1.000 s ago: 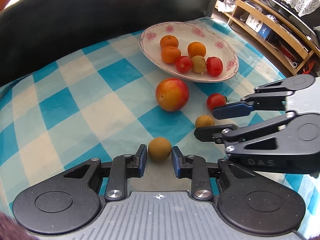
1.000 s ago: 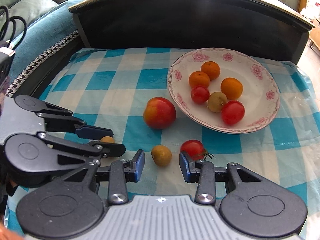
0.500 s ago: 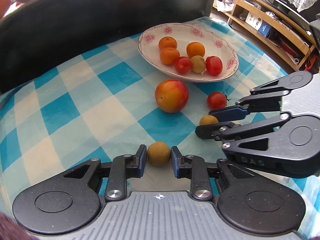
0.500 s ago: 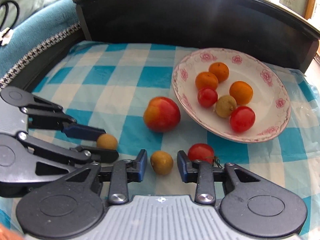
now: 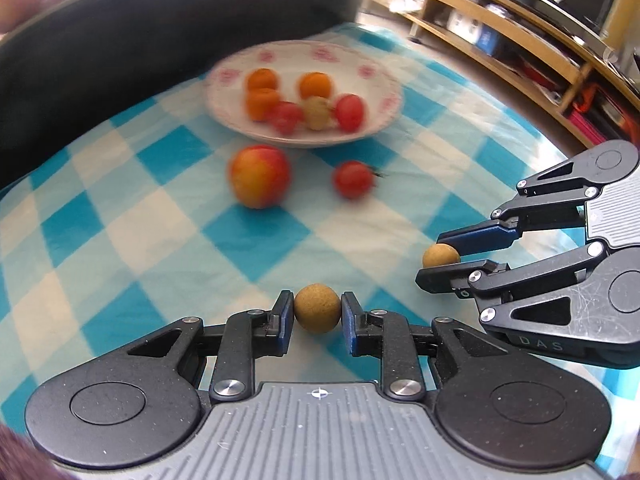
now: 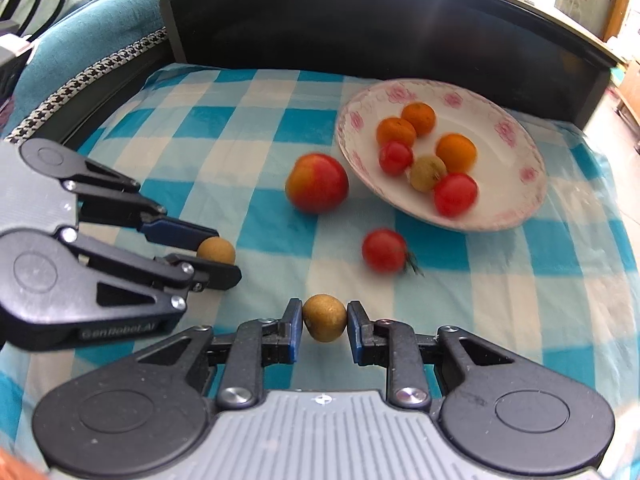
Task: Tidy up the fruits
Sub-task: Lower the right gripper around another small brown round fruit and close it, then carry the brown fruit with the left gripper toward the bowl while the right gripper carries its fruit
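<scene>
Both grips just landed. A second ago each set of jaws stood spread around its fruit with gaps either side; now the left gripper (image 5: 317,314) is pinching one small brown fruit (image 5: 317,308) and the right gripper (image 6: 324,325) is pinching the other brown fruit (image 6: 324,323), blue pads pressed on both sides in each wrist view. The cross views agree: the right gripper's fruit shows clamped between its pads from the left camera (image 5: 441,256), and the left's from the right camera (image 6: 216,251). Both fruits sit low over the checked cloth (image 6: 256,128); can't tell whether they're off it yet. The background has gone blurred where it was sharp half a second ago, and the plate (image 5: 384,112) has slid further off in frame, so both hands look to be moving with the load. My read: pick phase is done, carry to plate comes next. The plate already holds three oranges, two tomatoes and one brown fruit. Left out on the cloth: the big red-yellow fruit (image 6: 317,182) just beside the plate rim, and a loose tomato (image 6: 384,250) nearer the grippers. Risk: round, small fruit, could squirt out if pads shift.
</scene>
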Motion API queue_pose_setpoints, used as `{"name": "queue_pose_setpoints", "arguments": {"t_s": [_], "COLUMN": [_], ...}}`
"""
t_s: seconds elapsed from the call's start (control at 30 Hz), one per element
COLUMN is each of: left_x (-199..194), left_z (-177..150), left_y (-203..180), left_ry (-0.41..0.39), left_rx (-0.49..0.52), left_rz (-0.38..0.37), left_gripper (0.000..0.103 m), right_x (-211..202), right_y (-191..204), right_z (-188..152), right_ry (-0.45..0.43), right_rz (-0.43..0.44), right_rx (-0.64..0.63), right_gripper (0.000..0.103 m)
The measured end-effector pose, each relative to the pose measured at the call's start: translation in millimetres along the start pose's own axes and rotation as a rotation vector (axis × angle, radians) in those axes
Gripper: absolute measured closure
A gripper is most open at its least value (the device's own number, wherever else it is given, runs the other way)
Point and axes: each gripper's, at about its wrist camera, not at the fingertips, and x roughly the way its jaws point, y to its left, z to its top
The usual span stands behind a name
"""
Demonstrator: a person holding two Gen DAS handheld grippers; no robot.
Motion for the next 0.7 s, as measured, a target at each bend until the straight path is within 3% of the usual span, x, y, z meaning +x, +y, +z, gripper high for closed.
{"name": "queue_pose_setpoints", "arguments": {"t_s": [0.17,0.4,0.6,0.7], "left_x": [5.5,4.1,4.5,5.8], "left_z": [-4.1,-8.6,-6.6,-6.1], "left_y": [-21.1,-24.2,-26.1,-26.3], "left_ry": [0.004,0.002,0.004,0.008], "left_rx": [0.062,0.075,0.081,0.084], "left_rz": [-0.001,0.018,0.022,0.025], "left_gripper": [0.070,0.065,0.047,0.044], "right_x": [-12.2,-15.6,-15.5,-17.1], "right_y": [-5.1,-7.6,-9.5,-10.8], "right_z": [-25.3,-42.9,-44.5,-46.5], "right_ry": [0.024,0.014,0.014,0.014], "right_rz": [-0.043,-0.064,-0.039,-0.034], "right_rx": [0.013,0.018,0.020,0.022], "right_gripper": [0.075,0.075,0.072,0.068]}}
